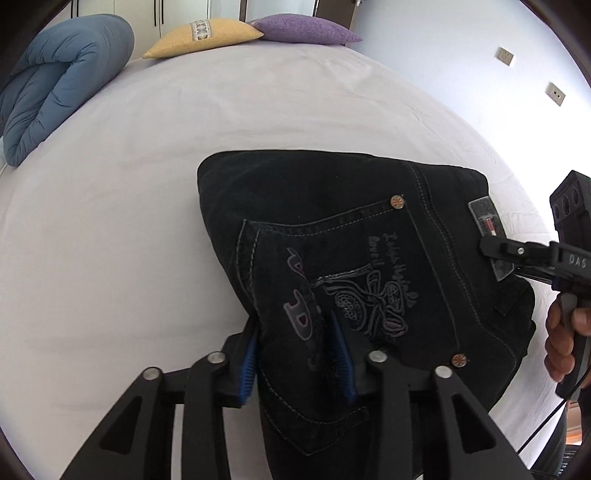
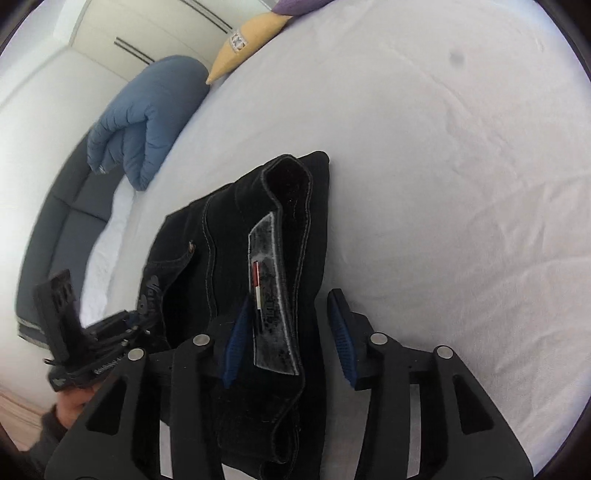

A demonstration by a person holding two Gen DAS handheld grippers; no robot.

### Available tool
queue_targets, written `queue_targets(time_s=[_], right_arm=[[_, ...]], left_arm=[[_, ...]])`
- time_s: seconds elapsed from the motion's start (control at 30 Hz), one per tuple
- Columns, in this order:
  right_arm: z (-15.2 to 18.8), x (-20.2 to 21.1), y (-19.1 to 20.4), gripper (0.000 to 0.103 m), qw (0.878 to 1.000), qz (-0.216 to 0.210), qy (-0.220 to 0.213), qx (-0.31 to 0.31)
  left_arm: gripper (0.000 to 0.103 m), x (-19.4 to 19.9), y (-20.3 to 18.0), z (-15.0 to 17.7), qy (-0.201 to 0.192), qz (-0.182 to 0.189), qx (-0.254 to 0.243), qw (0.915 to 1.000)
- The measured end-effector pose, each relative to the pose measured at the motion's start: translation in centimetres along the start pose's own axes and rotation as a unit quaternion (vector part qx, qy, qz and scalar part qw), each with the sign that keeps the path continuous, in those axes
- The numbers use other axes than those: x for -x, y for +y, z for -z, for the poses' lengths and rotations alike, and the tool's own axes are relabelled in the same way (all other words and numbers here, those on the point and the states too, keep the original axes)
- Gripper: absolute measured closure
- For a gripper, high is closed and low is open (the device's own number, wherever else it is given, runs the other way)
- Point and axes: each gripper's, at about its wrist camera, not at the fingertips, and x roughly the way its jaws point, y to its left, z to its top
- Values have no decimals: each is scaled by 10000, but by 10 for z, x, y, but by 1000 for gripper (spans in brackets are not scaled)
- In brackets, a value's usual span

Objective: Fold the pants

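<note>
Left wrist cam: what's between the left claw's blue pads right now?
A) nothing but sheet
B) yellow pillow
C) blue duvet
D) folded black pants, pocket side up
D: the black pants lie folded on the bed, their embroidered back pocket edge between the left claw pads.

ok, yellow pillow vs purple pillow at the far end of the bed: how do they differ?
The yellow pillow carries a patterned white band; the purple pillow is plain. In the left wrist view the yellow pillow lies left, nearer the blue duvet; the purple pillow lies right, nearer the wall. Both rest flat on the bed, corners meeting.
</note>
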Motion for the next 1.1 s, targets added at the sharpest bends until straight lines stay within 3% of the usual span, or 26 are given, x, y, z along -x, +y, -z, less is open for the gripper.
queue_targets(time_s=[0.07, 0.17, 0.2, 0.3, 0.4, 0.5, 0.53, 0.7, 0.8, 0.97, 1.1], right_arm=[[-3, 12, 0, 57, 9998, 186, -22, 41], [-11, 43, 7, 56, 9976, 603, -330, 128], [-16, 55, 9, 55, 9970, 589, -489, 136], [-35, 72, 30, 55, 9972, -3, -667, 348], [-46, 57, 48, 55, 9970, -393, -439, 511], [-51, 18, 48, 55, 9995, -199, 80, 237], [-46, 11, 42, 55, 9996, -113, 234, 126], [-9, 22, 34, 56, 9991, -421, 68, -65], [20, 26, 24, 56, 9973, -598, 58, -418], [93, 51, 34, 56, 9983, -488, -36, -328], [160, 81, 43, 55, 9998, -63, -72, -191]], left_arm=[[51, 2, 5, 9, -56, 53, 82, 9999], [47, 13, 13, 23, -169, -27, 224, 9996], [47, 18, 14, 21, -285, -173, 226, 9992], [48, 39, 5, 16, -723, -307, 120, 9968], [48, 36, -7, 3, -849, 45, 65, 9964], [48, 17, -17, 0, -616, 153, 12, 9980], [48, 11, -19, 1, -569, 144, 17, 9983], [48, 10, -23, 26, -532, 93, -9, 9985], [38, 17, -29, 50, -505, 70, -16, 9987], [24, 56, -43, 104, -744, 74, 18, 9972], [24, 101, -49, 146, -1044, -88, 219, 9943]])
